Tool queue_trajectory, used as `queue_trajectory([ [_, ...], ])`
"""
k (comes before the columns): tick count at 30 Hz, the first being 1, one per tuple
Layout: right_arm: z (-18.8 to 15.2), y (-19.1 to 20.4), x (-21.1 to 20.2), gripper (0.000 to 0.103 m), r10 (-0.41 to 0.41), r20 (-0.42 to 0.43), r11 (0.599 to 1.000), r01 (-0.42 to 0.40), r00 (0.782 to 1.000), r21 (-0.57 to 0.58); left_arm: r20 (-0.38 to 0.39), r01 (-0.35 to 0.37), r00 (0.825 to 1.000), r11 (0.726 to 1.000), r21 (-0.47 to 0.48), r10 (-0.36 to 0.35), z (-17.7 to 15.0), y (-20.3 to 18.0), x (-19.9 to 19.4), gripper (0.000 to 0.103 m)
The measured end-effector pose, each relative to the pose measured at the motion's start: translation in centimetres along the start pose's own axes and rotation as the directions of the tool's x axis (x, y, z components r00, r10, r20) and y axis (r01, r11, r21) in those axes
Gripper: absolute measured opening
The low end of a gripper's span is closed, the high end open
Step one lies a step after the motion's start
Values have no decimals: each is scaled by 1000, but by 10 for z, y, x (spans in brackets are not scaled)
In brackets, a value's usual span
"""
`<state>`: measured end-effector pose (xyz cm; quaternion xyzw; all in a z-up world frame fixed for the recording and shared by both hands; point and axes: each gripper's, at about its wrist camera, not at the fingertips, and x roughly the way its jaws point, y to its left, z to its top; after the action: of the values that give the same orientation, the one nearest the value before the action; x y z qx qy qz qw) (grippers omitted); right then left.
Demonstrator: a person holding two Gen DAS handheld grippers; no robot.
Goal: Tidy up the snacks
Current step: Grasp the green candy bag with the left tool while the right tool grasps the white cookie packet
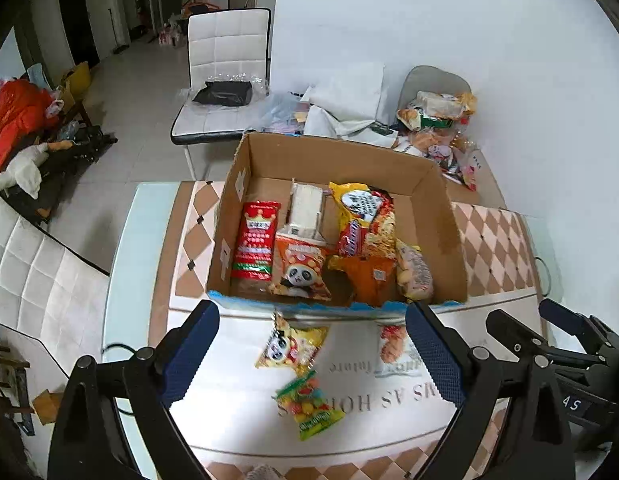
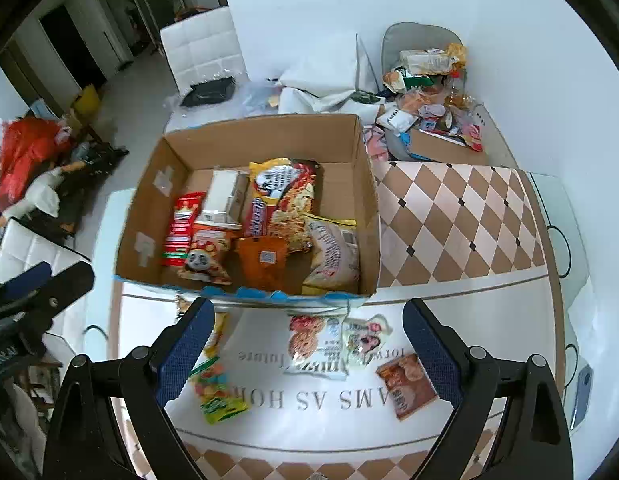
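The cardboard box stands open-topped on the desk, on a cloth with a diamond pattern and printed lettering. Inside it lie a red crown-print packet at the left wall, a white carton behind centre, an orange panda packet in front of the carton, a noodle bag right of centre, an orange pouch at the front, and a pale bread bag against the right wall.

Loose snacks lie on the desk in front of the box: a yellow panda packet just beside the box front, a green candy bag nearer the viewer, a white cookie bag, a small pale packet touching it, and a brown packet to the right.

The left tool hangs above the yellow panda packet and the candy bag, its 2 blue-padded fingers spread wide with nothing between them. The right tool hangs above the cookie bag, fingers likewise spread wide and holding nothing.

Beyond the box, a second heap of snacks sits on a grey chair. A white padded chair stands on the tiled floor at the far left
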<state>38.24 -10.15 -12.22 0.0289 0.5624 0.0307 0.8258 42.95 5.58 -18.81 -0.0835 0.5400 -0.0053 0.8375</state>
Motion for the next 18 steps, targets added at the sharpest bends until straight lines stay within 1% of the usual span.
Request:
queue_trajectory([
  [3,-7,-2,-12,97,31,-2,999,-30,1000,9,3,5,1000,1000,2,-5,-10,-3,-8,95],
  [5,-15,-8,-17,97,48,-12,999,-47,999,26,8,12,1000,1000,1,-12,-18,-3,-9,102],
  [6,-17,-10,-17,98,53,-19,998,-53,998,34,3,24,1000,1000,0,-24,-22,-3,-7,103],
  [7,-21,-15,-15,98,63,-33,997,-61,997,50,-15,37,999,999,-5,-37,-28,-3,-1,103],
  [9,-30,-27,-5,98,79,-74,993,-72,994,96,-52,37,998,999,-11,-38,-36,-1,13,103],
  [11,-41,-44,16,98,90,-133,986,-70,987,152,-97,18,995,1000,-18,-19,-48,2,32,103],
  [14,-54,-62,52,98,104,-209,977,-60,972,205,-167,-20,986,999,-47,12,-67,7,61,103],
  [16,-61,-68,76,98,77,-245,978,-26,967,209,-225,-55,974,995,-82,35,-81,15,84,103],
  [18,-66,-68,106,98,68,-278,979,-10,958,204,-286,-81,957,989,-121,43,-94,22,107,103],
])
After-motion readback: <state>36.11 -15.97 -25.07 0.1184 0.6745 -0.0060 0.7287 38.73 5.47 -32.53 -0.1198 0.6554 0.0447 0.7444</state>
